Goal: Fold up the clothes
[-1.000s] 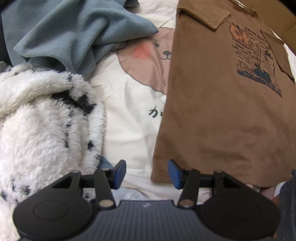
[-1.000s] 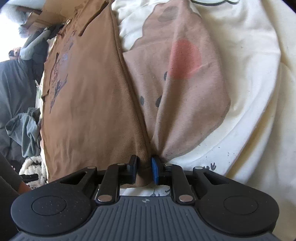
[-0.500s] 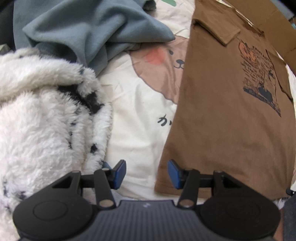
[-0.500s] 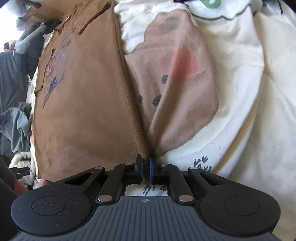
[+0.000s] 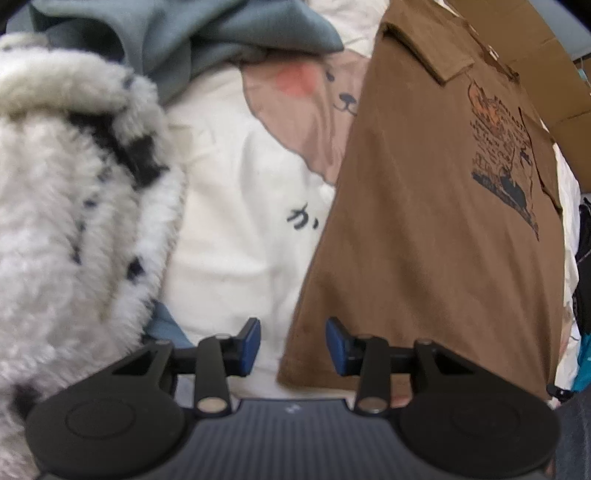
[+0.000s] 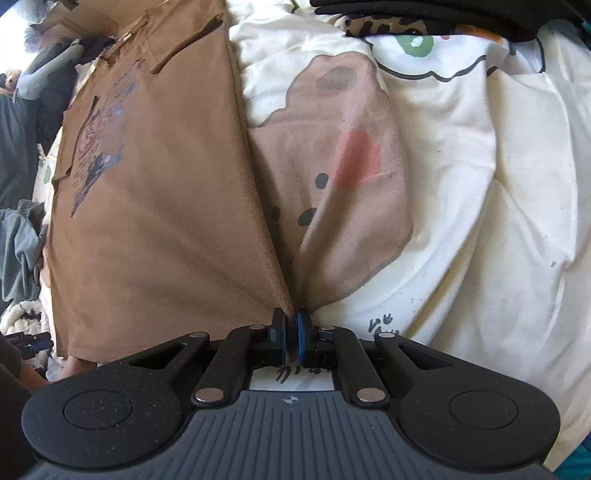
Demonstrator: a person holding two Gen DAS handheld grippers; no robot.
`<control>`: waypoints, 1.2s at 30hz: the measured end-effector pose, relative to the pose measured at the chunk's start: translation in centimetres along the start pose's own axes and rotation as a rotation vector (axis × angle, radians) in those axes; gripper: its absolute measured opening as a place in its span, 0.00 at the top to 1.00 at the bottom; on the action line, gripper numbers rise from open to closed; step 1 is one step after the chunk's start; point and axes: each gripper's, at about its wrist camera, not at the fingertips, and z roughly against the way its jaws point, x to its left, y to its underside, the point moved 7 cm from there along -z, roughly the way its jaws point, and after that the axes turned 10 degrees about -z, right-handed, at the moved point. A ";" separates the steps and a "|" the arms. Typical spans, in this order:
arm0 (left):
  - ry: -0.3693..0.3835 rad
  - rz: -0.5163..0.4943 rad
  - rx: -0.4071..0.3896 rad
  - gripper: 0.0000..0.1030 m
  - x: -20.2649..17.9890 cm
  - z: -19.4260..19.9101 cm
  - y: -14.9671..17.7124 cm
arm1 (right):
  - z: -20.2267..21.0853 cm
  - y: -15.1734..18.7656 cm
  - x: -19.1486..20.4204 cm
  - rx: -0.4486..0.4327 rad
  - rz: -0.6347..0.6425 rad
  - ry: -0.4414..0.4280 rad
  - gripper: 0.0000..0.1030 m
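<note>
Brown T-shirt [image 5: 424, 221], soft matte knit with a dark printed graphic, laid flat on a cream cartoon-print sheet [image 5: 236, 229]; its lower corner sits just ahead of the left gripper [image 5: 293, 345], whose blue-padded jaws stand wide and empty. Right gripper [image 6: 291, 334]: jaws pinched tight on the shirt's side edge. Fluffy white fleece [image 5: 74, 221] and grey garment [image 5: 207, 33] lie to the left.

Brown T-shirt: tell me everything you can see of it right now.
The brown T-shirt looks like soft, matte, suede-like fabric with a dark blue and orange print on the chest. It lies flat, print up, on the cream cartoon bedsheet, both sleeves folded in. The right gripper is shut on one side edge near the hem, pulling creases toward the pinch. The left gripper is open at the opposite hem corner, not gripping it.
</note>
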 end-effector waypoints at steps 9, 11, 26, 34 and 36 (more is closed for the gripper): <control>0.045 0.030 0.018 0.60 0.0 -1.0 0.7 | -0.2 0.2 -0.5 0.018 0.004 0.041 0.97; 0.040 0.034 0.029 0.60 0.1 -1.6 0.9 | -0.2 0.1 -0.5 0.020 0.006 0.049 0.97; 0.061 0.056 0.050 0.89 -0.3 -3.0 1.5 | -0.4 -0.4 0.1 0.016 0.026 0.068 0.97; 0.046 0.078 0.052 0.94 -1.3 -0.4 0.2 | 2.4 -0.9 1.3 -0.016 0.033 0.007 0.98; 0.043 0.067 0.048 0.94 -1.4 1.1 -0.3 | 3.1 -1.0 1.6 -0.024 0.035 -0.008 0.98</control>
